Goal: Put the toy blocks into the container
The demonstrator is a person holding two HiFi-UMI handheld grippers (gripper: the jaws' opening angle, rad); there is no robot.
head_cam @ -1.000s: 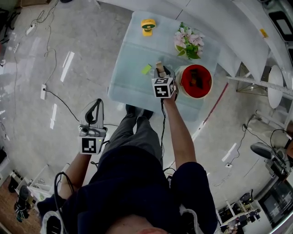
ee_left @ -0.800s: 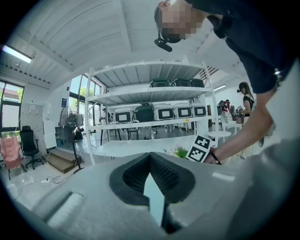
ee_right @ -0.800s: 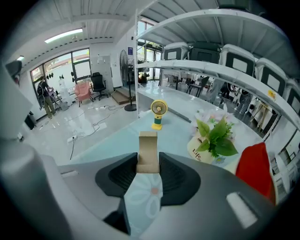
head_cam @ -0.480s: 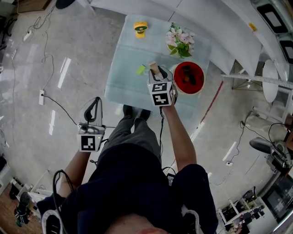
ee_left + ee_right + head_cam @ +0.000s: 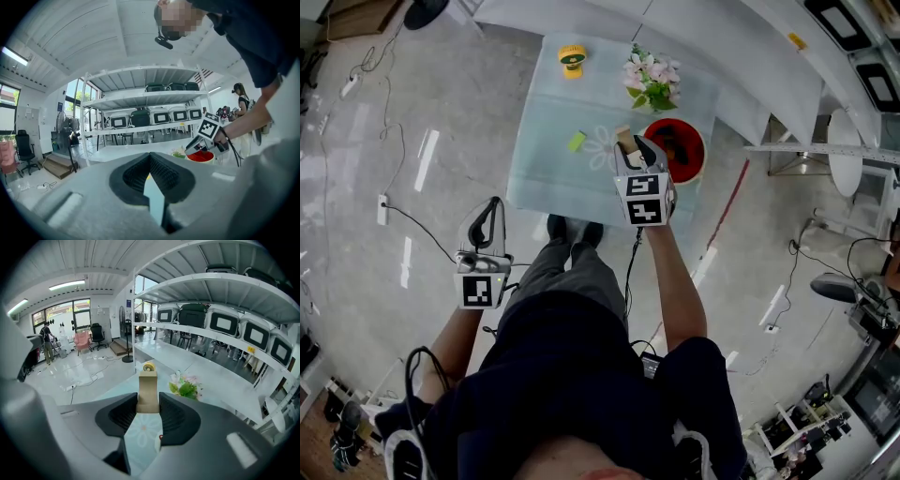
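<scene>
My left gripper (image 5: 492, 204) hangs off the table's (image 5: 546, 180) near-left corner with its jaws together on nothing, a green block (image 5: 577, 142) lies mid-table, and my right gripper (image 5: 634, 148), half closed, pinches a tan block (image 5: 148, 392) just beside the red container (image 5: 694, 161) at the right edge.
</scene>
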